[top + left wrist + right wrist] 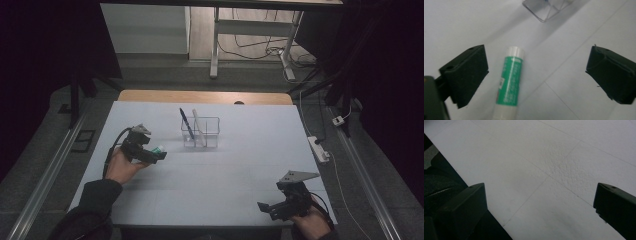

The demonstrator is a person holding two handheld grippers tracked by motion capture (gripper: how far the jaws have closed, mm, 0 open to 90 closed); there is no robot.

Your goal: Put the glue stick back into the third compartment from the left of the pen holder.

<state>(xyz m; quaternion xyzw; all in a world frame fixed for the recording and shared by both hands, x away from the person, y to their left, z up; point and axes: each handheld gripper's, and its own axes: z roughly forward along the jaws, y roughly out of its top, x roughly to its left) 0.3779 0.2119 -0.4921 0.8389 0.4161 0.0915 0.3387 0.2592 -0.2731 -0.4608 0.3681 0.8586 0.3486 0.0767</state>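
Note:
A green and white glue stick (510,82) lies flat on the white table (225,165), its white cap pointing toward a clear plastic holder (546,10). My left gripper (536,62) is open, one jaw on each side of the stick and neither touching it; the stick lies nearer the left jaw. In the high view the left gripper (156,155) sits at the glue stick (160,148), left of the holder (212,135). A blue pen (186,121) and a white pen (198,125) stand in the holder. My right gripper (265,207) (540,195) is open over bare table near the front right corner.
A wooden strip (200,96) runs along the table's far edge. A white power strip (319,148) lies on the floor off the right side, with cables behind it. The table's front edge cuts across the lower left of the right gripper view.

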